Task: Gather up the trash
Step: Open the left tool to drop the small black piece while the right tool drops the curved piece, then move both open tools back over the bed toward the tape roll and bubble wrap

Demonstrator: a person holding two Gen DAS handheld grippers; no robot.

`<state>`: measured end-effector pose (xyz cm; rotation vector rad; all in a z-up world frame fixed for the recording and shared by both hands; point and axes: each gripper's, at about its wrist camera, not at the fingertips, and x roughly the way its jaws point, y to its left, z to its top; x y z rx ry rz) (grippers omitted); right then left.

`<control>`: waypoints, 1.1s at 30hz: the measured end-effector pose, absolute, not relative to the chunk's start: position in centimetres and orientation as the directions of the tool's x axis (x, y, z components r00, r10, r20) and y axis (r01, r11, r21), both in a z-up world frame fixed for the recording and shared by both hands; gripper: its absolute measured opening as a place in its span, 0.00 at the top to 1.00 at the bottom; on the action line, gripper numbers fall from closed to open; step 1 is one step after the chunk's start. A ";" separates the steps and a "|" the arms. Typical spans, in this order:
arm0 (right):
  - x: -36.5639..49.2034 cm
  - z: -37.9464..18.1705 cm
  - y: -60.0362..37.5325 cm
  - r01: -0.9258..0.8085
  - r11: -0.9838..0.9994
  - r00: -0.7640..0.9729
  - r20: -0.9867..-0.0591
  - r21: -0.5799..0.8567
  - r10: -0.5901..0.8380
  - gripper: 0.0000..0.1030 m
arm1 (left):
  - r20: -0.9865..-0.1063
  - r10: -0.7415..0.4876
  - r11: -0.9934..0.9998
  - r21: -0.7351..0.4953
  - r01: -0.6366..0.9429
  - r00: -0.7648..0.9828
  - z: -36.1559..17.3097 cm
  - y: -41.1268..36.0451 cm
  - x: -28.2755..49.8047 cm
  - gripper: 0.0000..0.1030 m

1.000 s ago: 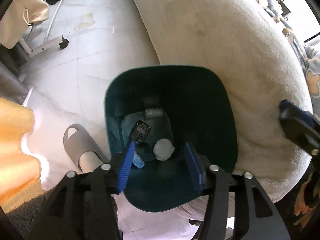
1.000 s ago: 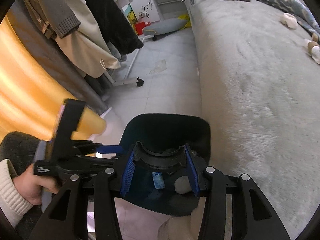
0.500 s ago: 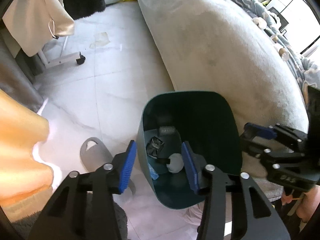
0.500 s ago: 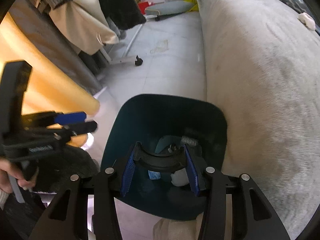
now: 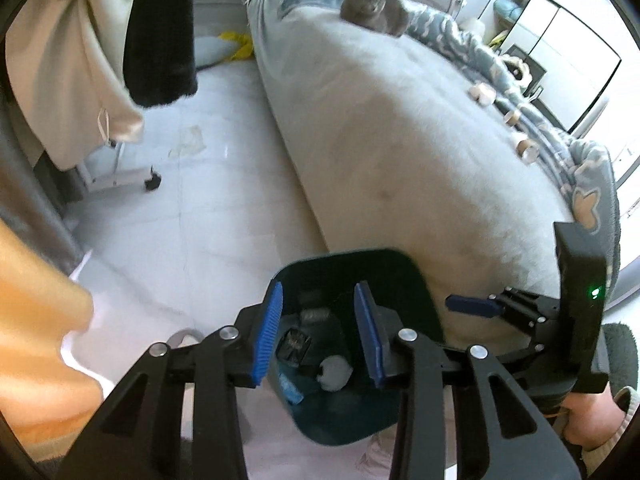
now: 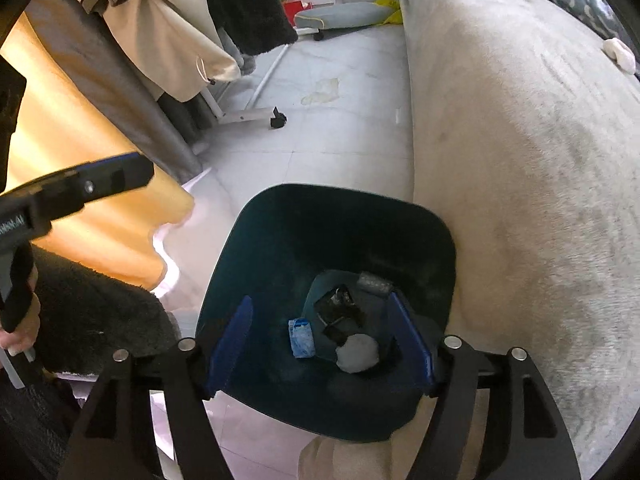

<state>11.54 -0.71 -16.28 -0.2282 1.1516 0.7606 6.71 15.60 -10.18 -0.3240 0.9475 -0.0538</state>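
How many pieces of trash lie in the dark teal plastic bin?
4 visible: blue carton left, white crumpled paper ball nearest, black wrapper at centre, grey foil wad at the back. More may hide beneath.

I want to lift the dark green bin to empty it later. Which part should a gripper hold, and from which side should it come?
Probably the rim of the bin on the floor side. The bin stands upright with an open top and thin walls, so one finger can go inside and one outside. Come from above; the bed touches the opposite wall and blocks that side.
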 end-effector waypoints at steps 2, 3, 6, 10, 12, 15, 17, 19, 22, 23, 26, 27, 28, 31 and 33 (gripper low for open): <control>11.8 -15.6 -1.2 -0.641 0.734 0.207 -0.872 0.222 0.444 0.30 | -0.776 -0.186 0.954 -0.289 -0.078 0.602 -9.7 15.3 6.8 0.62; 11.9 -15.3 -1.4 -0.639 0.735 0.215 -0.865 0.226 0.453 0.30 | -0.773 -0.184 0.955 -0.286 -0.074 0.607 -9.5 15.1 6.9 0.62; 11.8 -14.0 -2.3 -0.640 0.734 0.243 -0.846 0.227 0.474 0.30 | -0.763 -0.190 0.955 -0.290 -0.065 0.617 -9.1 14.7 7.2 0.62; 11.7 -12.2 -3.6 -0.642 0.738 0.289 -0.825 0.209 0.485 0.30 | -0.748 -0.196 0.958 -0.285 -0.040 0.635 -8.2 13.7 7.9 0.62; 11.8 -11.3 -4.3 -0.641 0.742 0.316 -0.813 0.197 0.489 0.30 | -0.739 -0.202 0.959 -0.282 -0.023 0.643 -7.7 13.1 8.2 0.62; 12.2 -10.2 -5.6 -0.635 0.750 0.349 -0.797 0.185 0.492 0.28 | -0.727 -0.211 0.961 -0.278 0.002 0.653 -7.0 12.2 8.8 0.62; 12.8 -9.5 -6.7 -0.631 0.758 0.375 -0.790 0.166 0.485 0.28 | -0.719 -0.216 0.961 -0.275 0.014 0.660 -6.6 11.7 9.3 0.62; 13.6 -8.9 -7.9 -0.620 0.772 0.405 -0.785 0.141 0.469 0.28 | -0.714 -0.205 0.970 -0.241 0.040 0.669 -6.0 10.9 10.2 0.62; 14.9 -8.3 -9.6 -0.595 0.791 0.430 -0.775 0.143 0.464 0.27 | -0.698 -0.217 0.970 -0.234 0.069 0.682 -5.3 10.3 11.2 0.59; 15.4 -8.2 -10.3 -0.581 0.799 0.436 -0.771 0.154 0.465 0.27 | -0.695 -0.222 0.969 -0.236 0.075 0.684 -5.2 10.2 11.4 0.59; 16.8 -7.9 -12.1 -0.535 0.824 0.455 -0.758 0.187 0.467 0.27 | -0.692 -0.221 0.971 -0.222 0.089 0.687 -4.9 9.7 12.3 0.52; 17.2 -7.9 -12.6 -0.522 0.831 0.464 -0.754 0.191 0.465 0.26 | -0.693 -0.215 0.972 -0.217 0.085 0.688 -4.8 9.5 12.7 0.49; 17.7 -7.6 -13.2 -0.507 0.839 0.475 -0.749 0.196 0.462 0.26 | -0.691 -0.213 0.973 -0.217 0.083 0.690 -4.7 9.4 13.1 0.48; 18.8 -6.9 -15.0 -0.462 0.861 0.512 -0.729 0.211 0.454 0.24 | -0.677 -0.239 0.964 -0.249 0.089 0.696 -4.3 9.2 14.0 0.44; 19.5 -6.4 -15.9 -0.435 0.873 0.536 -0.717 0.219 0.446 0.23 | -0.667 -0.268 0.954 -0.284 0.096 0.695 -4.2 8.9 14.7 0.41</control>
